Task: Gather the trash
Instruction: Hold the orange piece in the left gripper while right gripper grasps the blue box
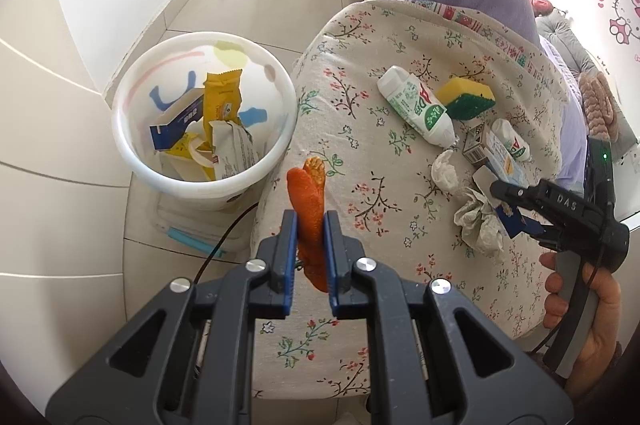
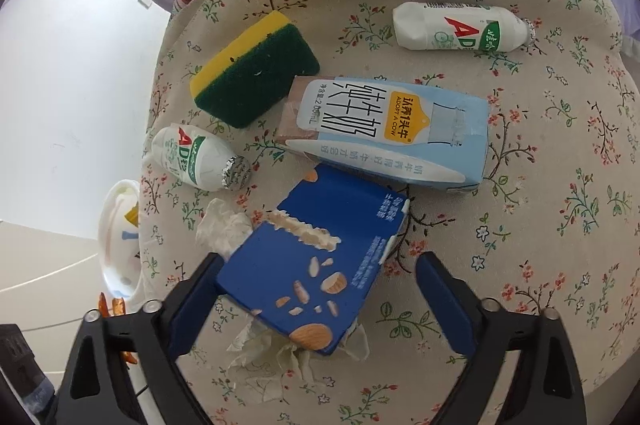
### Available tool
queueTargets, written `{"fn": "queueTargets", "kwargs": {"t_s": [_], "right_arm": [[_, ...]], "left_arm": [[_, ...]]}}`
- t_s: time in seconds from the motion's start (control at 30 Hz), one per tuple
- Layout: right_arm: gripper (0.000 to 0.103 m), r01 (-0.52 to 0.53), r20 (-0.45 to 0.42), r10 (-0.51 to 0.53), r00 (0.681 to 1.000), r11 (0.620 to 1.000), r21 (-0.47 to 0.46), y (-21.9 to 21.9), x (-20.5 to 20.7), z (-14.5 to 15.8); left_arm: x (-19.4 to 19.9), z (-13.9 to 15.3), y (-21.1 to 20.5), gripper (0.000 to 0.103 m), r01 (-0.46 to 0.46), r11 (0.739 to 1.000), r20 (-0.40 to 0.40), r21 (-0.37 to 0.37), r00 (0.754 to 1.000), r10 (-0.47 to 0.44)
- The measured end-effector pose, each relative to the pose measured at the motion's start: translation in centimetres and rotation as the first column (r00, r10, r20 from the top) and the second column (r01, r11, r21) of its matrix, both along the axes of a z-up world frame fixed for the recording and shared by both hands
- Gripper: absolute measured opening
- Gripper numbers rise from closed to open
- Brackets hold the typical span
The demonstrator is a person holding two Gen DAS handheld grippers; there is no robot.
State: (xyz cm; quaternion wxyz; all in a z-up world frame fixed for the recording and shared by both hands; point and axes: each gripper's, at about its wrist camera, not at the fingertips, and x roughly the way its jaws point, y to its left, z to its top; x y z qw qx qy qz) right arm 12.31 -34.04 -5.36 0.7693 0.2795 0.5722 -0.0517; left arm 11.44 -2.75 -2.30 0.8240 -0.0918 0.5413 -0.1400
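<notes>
The left gripper point(image 1: 311, 225) is clamped on a crinkled orange plastic wrapper point(image 1: 309, 209), which stands up between its blue pads above the near edge of the round table under a cream floral cloth point(image 1: 360, 153); just left of the table, on the tiled floor, stands a white plastic bin point(image 1: 128, 129) already holding a yellow snack packet point(image 1: 222, 97), a blue-and-white carton and other paper scraps; the wrapper is not yet over the bin.

The right gripper point(image 2: 316, 285), held in a person's hand point(image 1: 588, 321), has its jaws spread wide on either side of a torn dark blue cardboard carton printed with almonds point(image 2: 304, 273); its left pad lies at the carton's corner while the right pad stands clear of it, so nothing is gripped; the carton lies on crumpled white tissue point(image 2: 272, 353), with another tissue wad point(image 2: 224, 225) beside it; beyond lies a pale blue milk carton point(image 2: 396, 133) on its side, touching a yellow-and-green scouring sponge point(image 2: 252, 65); a small white drink bottle with a foil cap point(image 2: 196, 157) lies left of the cartons, and a second, similar white bottle point(image 2: 456, 27) lies well apart at the far right.
</notes>
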Motion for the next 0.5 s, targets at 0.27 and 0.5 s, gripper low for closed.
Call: {"fn": "queueTargets", "kwargs": {"t_s": [0.27, 0.5], "right_arm": [[0.075, -0.056, 0.048, 0.058, 0.997, 0.997, -0.046, -0.3, -1.2, 1.5], [0.075, -0.057, 0.136, 0.066, 0.989, 0.996, -0.07, -0.7, -2.1, 4.0]], "left_arm": [[0.1, 0.3, 0.3, 0.014, -0.013, 1.0, 0.005, -0.015, 1.0, 0.013], [0.2, 1.4, 0.9, 0.014, -0.031, 0.999, 0.046, -0.014, 0.998, 0.031]]}}
